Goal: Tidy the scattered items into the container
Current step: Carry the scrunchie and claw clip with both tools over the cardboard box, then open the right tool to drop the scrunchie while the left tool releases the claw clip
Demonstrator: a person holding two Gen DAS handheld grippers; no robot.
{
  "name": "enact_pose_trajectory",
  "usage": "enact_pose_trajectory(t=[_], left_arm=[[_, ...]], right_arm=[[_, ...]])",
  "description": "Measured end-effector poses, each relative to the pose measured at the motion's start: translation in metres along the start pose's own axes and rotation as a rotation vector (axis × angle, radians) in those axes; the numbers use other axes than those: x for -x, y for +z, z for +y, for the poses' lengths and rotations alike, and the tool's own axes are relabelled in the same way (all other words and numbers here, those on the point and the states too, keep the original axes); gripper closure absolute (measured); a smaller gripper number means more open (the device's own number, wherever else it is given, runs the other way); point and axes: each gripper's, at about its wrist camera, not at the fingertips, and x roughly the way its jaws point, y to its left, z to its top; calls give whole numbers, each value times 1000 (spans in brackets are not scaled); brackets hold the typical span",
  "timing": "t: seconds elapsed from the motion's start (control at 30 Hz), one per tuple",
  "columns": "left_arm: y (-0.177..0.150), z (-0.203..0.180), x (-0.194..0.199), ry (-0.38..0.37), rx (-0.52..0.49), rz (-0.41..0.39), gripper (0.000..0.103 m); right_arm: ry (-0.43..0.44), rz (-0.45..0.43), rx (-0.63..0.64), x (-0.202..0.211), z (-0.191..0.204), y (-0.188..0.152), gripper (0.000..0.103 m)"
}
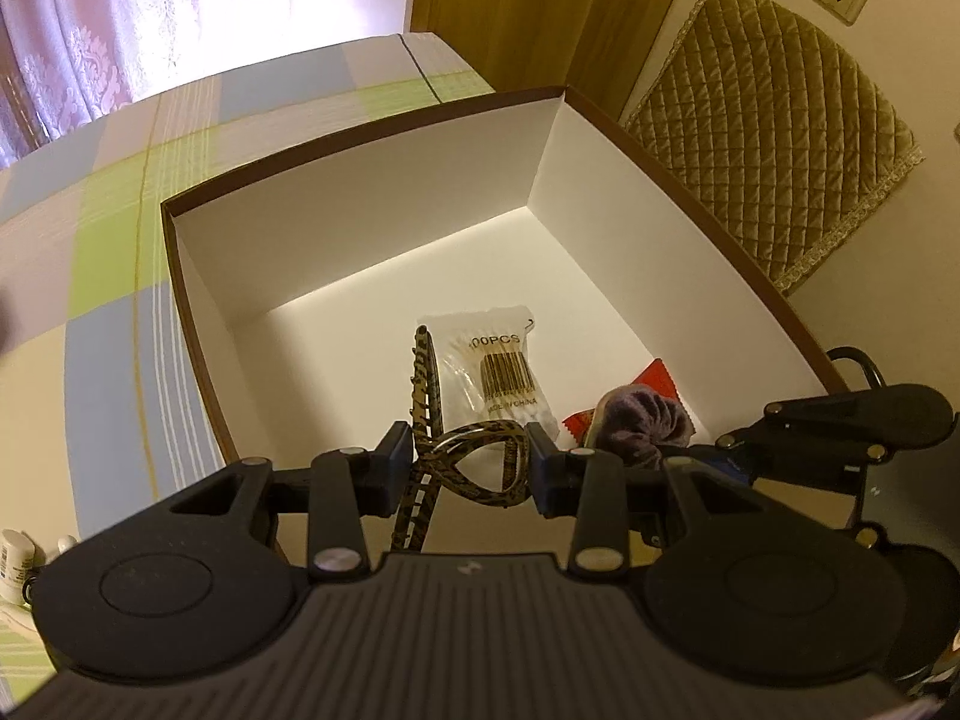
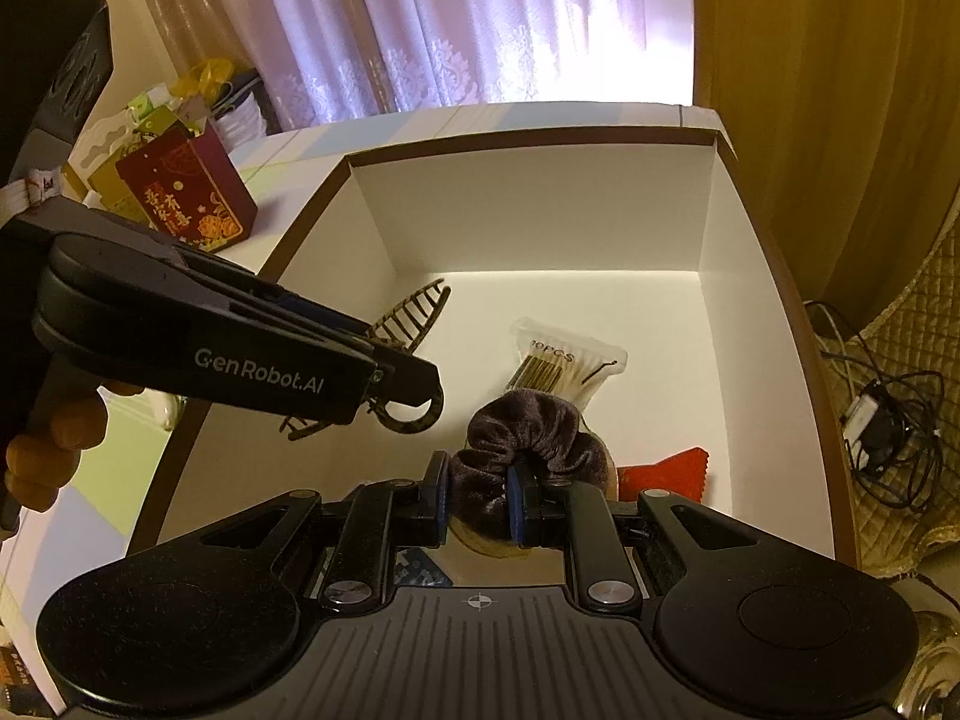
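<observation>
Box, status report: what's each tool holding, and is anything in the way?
Left tool shut on hair claw, over box. Right tool shut on scrunchie. Swab packet, red cloth already inside. Nothing blocking.

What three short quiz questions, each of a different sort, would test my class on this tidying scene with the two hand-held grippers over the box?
1. True or false: the left hand-held gripper holds a leopard-print hair claw clip.
2. Which item does the right hand-held gripper grip? A) a red cloth B) a dark velvet scrunchie C) a pack of cotton swabs
3. Fill in: the cotton swab pack lies on the floor of the white-lined ____.

Key
1. True.
2. B: its pads pinch the scrunchie; the red cloth lies loose beside it.
3. Box.
</observation>
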Motion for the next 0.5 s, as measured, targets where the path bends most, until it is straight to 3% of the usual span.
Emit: enact_pose_trajectory(t=[0.5], left_arm=[[3,-1,4,8,-7,-13,71]], right_arm=[[-14,21,-2,-2,-3,-1,82]])
